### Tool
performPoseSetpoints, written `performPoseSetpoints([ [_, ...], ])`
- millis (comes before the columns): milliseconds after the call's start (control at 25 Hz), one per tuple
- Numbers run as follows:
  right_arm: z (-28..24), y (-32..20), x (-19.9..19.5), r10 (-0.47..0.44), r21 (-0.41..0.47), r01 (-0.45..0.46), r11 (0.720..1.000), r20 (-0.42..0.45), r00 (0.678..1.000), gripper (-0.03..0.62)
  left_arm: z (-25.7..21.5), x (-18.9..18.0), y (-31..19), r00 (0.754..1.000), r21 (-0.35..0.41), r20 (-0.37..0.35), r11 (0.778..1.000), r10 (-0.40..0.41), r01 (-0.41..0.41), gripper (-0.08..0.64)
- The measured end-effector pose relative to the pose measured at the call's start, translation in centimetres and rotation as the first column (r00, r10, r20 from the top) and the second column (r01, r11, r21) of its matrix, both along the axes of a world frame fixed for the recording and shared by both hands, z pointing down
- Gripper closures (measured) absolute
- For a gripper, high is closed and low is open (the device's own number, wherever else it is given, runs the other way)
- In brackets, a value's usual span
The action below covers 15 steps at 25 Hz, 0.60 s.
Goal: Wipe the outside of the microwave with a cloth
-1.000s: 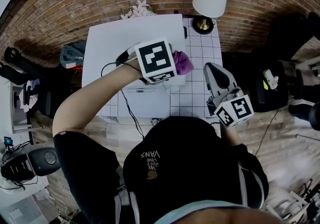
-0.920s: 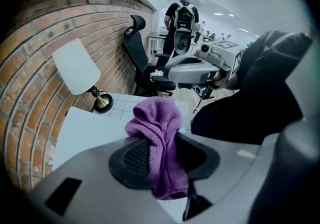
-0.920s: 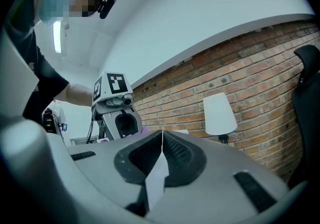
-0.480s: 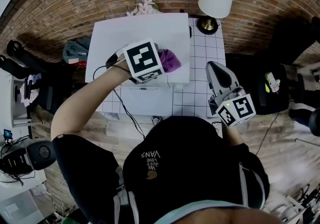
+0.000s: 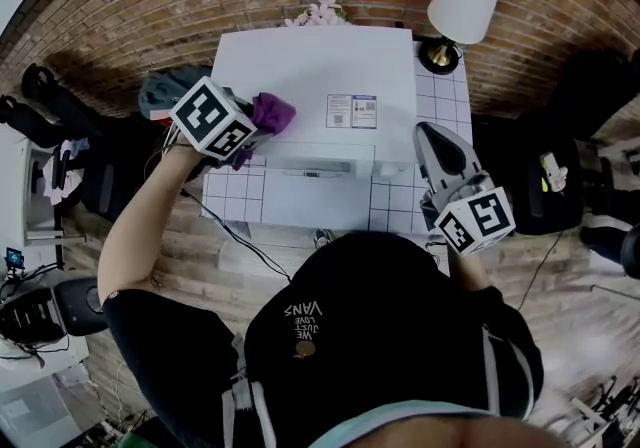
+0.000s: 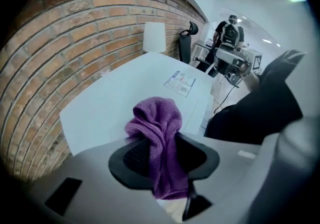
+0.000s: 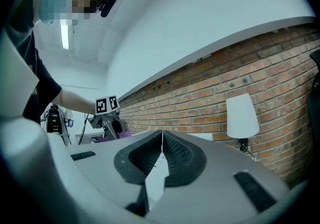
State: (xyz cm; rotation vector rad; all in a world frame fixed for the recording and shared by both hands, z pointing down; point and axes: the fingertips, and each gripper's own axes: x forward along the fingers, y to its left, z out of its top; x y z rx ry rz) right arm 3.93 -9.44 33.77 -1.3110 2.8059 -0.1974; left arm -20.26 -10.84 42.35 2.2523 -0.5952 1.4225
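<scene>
Left gripper [image 6: 161, 152] clamps crumpled purple knit cloth [image 6: 155, 120] on white microwave [image 5: 320, 66]; right gripper [image 7: 161, 148] closed.

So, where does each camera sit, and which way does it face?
Head view: overhead, facing down at the microwave; shows head, left arm, left tool, right tool.
Left gripper view: on the left tool, facing across the microwave toward the lamp; jaws grip the cloth.
Right gripper view: on the right tool, facing the brick wall; jaws shut, left arm visible.
All share the lamp.

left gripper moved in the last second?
Yes. The left gripper with the purple cloth slid from the microwave top's front right to its left edge.
</scene>
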Motion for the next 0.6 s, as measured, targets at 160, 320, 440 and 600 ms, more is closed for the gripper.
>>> performPoseSetpoints([
  [160,-0.4,0.5,-2.7,-0.010,0.008,0.010,1.000,-0.010,1.000,0.589,0.1,-5.6,0.4,0.993,0.009,-0.039,0.994,-0.110,0.111,0.419],
  [320,-0.5,1.3,-5.8,-0.009,0.015,0.009,1.000,-0.018,1.000,0.589,0.0,-9.9,0.6,0.977,0.018,-0.106,0.982,-0.187,0.190,0.419],
  [440,-0.4,2.1,-8.1,-0.004,0.016,0.004,1.000,-0.016,1.000,0.589,0.0,-12.4,0.9,0.967,0.027,-0.145,0.976,-0.211,0.217,0.419],
  [600,-0.2,3.6,-11.1,0.001,0.010,-0.001,1.000,-0.012,1.000,0.588,-0.1,-14.4,1.2,0.953,0.034,-0.213,0.973,-0.216,0.228,0.419],
])
